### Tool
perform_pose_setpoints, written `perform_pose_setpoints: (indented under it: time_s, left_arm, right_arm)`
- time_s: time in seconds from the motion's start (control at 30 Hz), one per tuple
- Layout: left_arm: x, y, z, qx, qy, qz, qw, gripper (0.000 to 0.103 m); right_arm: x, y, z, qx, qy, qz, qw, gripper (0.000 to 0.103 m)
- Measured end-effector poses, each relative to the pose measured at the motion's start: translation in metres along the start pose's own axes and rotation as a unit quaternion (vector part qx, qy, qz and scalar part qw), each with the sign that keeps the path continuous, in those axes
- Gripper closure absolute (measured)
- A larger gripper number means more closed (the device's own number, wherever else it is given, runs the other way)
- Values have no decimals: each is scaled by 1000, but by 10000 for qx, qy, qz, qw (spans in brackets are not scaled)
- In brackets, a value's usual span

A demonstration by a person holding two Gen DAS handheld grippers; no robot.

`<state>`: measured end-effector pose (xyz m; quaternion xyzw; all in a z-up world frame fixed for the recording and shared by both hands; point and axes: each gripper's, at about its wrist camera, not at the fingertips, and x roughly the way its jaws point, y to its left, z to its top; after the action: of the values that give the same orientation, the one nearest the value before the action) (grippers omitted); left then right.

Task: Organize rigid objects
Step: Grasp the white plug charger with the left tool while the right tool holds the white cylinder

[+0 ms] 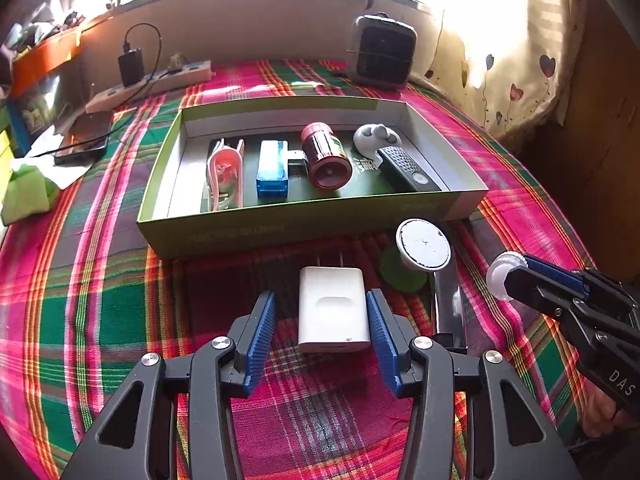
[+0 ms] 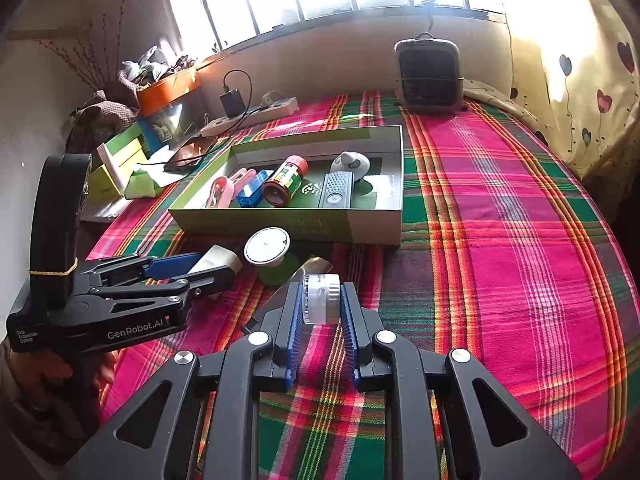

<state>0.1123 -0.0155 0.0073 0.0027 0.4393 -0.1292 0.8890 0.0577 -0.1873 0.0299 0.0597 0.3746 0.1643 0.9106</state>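
Left wrist view: left gripper (image 1: 322, 312) jaws spread around white charger (image 1: 333, 309) lying on plaid cloth (image 1: 100, 280), small gaps each side; green box (image 1: 224, 232) just beyond. Right wrist view: right gripper (image 2: 320, 304) pinches clear cap (image 2: 321, 298), raised above cloth near box.

Between the blue fingers (image 1: 264, 320) of the left gripper (image 1: 321, 316) lay a white charger (image 1: 334, 312) on a cloth (image 1: 100, 300) checked in pink, green and orange. Beyond them the green box (image 1: 256, 228) held a pink clip (image 1: 226, 172), a blue case (image 1: 273, 170) and a red-capped bottle (image 1: 326, 156). The right gripper (image 2: 321, 312) had a clear white cap (image 2: 321, 298) between its blue fingers.
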Motion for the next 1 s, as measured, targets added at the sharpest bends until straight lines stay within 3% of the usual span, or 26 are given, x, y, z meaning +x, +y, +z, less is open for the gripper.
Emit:
perform_pose_setpoints:
  time_s: [0.2,0.33,1.0]
  left_arm:
    - [0,1,0,-5,-19,3,10000,59]
    - [-1,4,0,-60,-35,74,9999,70]
    - [-1,6,-1,-89,-55,54,9999,70]
  right_arm:
    - [1,-1,-1,11,17,8,10000,83]
    - [1,-1,-1,8,31,28,10000,83]
    - [3,2,-2,-21,81,28,10000,83]
